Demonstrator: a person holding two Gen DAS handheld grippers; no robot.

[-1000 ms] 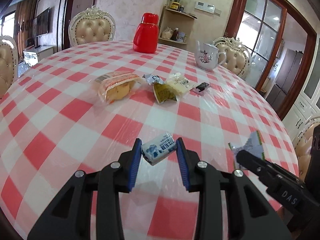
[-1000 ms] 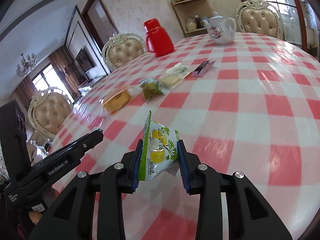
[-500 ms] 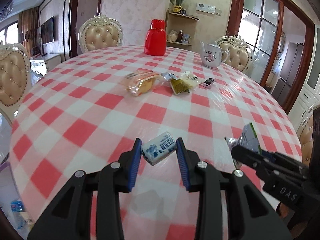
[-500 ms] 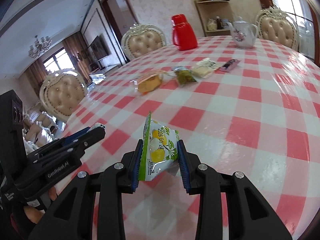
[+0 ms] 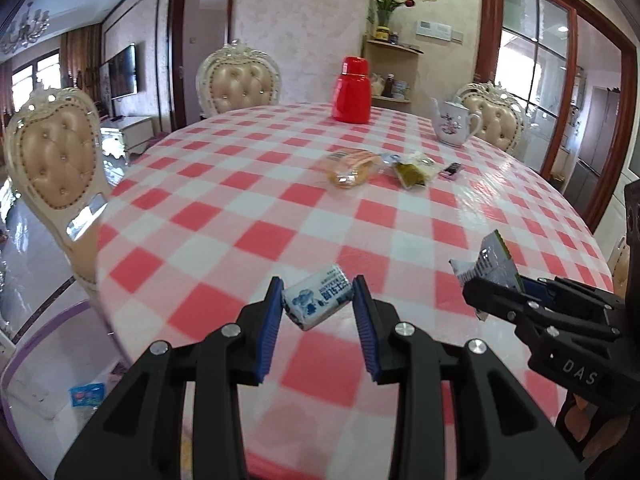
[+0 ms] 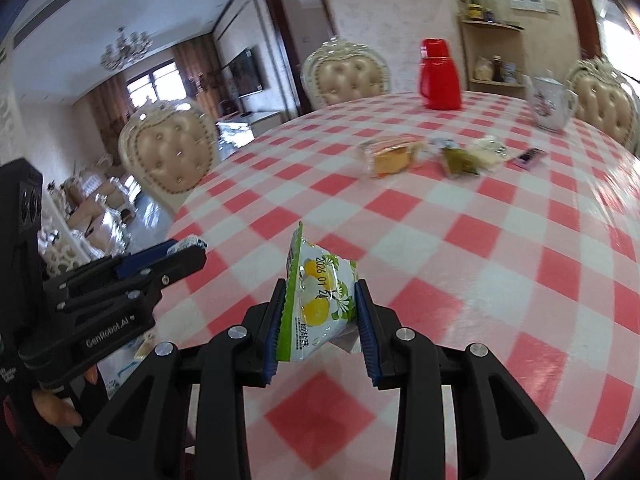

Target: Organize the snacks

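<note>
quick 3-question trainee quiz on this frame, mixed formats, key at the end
1. True or false: the left gripper is open with nothing between its pads.
2. Multiple choice: the right gripper holds A) a red flask, B) a green-and-white packet with yellow fruit on it, C) a teapot.
3. Fill in: the other snacks lie in a loose row on the far part of the table, in front of the red ____.

Key:
1. False: it is shut on a blue-and-white candy.
2. B: the packet.
3. Flask; the row runs from the cake pack to a small dark bar.
</note>
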